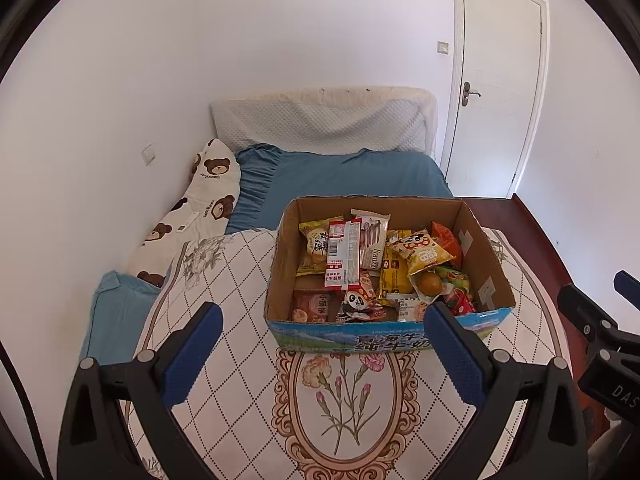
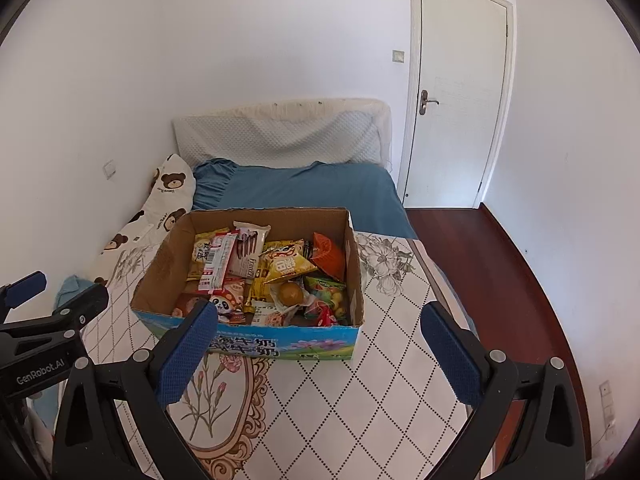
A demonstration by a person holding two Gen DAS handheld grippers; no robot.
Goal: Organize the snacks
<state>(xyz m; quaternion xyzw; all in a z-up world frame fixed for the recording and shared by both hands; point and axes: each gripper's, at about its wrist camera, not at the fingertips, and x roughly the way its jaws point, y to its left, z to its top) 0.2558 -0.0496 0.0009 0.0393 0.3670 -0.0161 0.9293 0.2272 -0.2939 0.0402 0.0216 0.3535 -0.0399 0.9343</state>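
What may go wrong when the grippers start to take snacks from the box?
1. The snacks overlap in the cardboard box; lifting the long red-white packet may drag its neighbours along.
2. The box stands on soft bedding, so a push might shift it.
3. The round brown snack could slip from the left gripper or the right gripper.

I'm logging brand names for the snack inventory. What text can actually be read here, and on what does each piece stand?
"Franzzi": on the brown-and-white wafer packet in the cardboard box.
"GenRobot.AI": on the left gripper body, seen from the right wrist.
"DAS": cut off, on the right gripper body.
Chinese print on the other packets and the box front is too small or distorted to read.
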